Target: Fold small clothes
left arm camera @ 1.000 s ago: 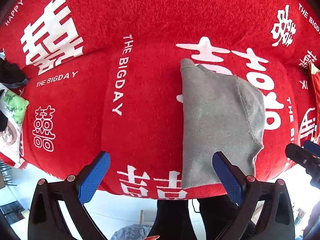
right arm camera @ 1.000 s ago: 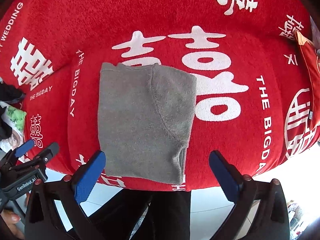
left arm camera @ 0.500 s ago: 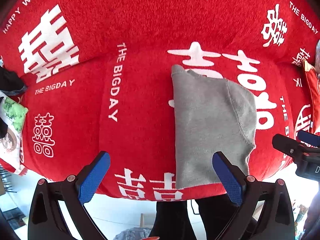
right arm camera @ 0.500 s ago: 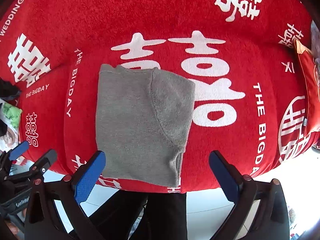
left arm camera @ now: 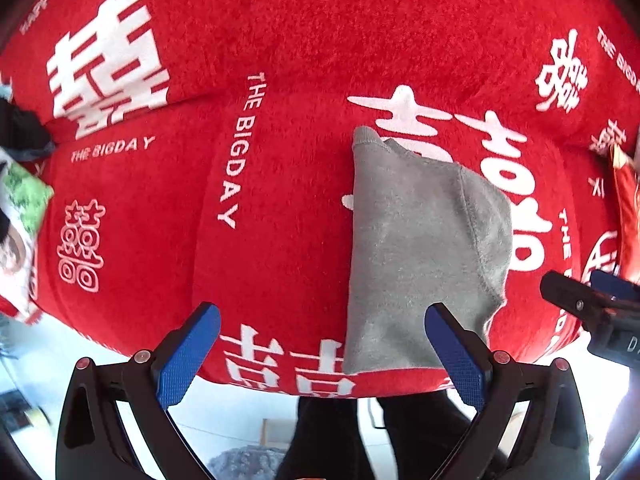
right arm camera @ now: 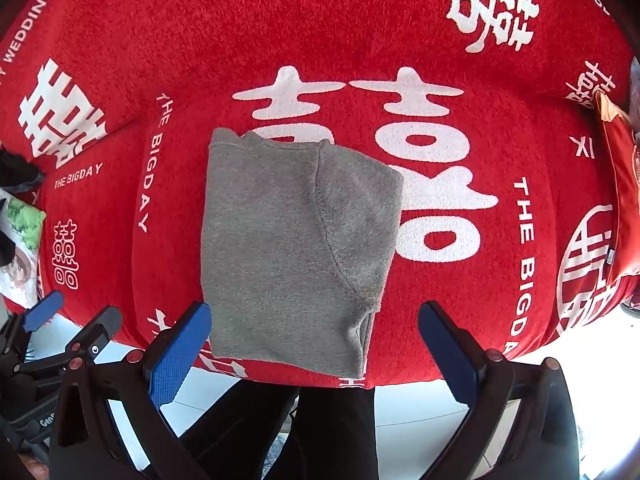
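Left gripper (left arm camera: 322,342) spread wide, blue pads (left arm camera: 186,354) holding nothing, poised over the near rim of the seat. Right gripper (right arm camera: 314,344) likewise spread and empty, the near end of the folded grey garment (right arm camera: 292,248) showing between its pads but not pinched. Compared with a second ago: little changed in the cloth itself, same fold, same spot; in the left view shifted a touch leftward and downward in frame, the right gripper's black tip (left arm camera: 576,300) reaching further in from the right edge.

Lying flat on a red plush cover (left arm camera: 280,220) printed with white characters and "THE BIGDAY" lettering, draped over what looks like a cushioned seat. Near hem of the garment close to the front edge of the cover. Dark trouser legs (right arm camera: 320,432) below that edge, pale floor (right arm camera: 420,400) beyond. A green-and-white printed item (left arm camera: 24,216) and something dark (left arm camera: 20,132) at the far left; a red cushion (right arm camera: 622,200) at the far right.

Wide bare red surface left of the garment and behind it; less room on the right.
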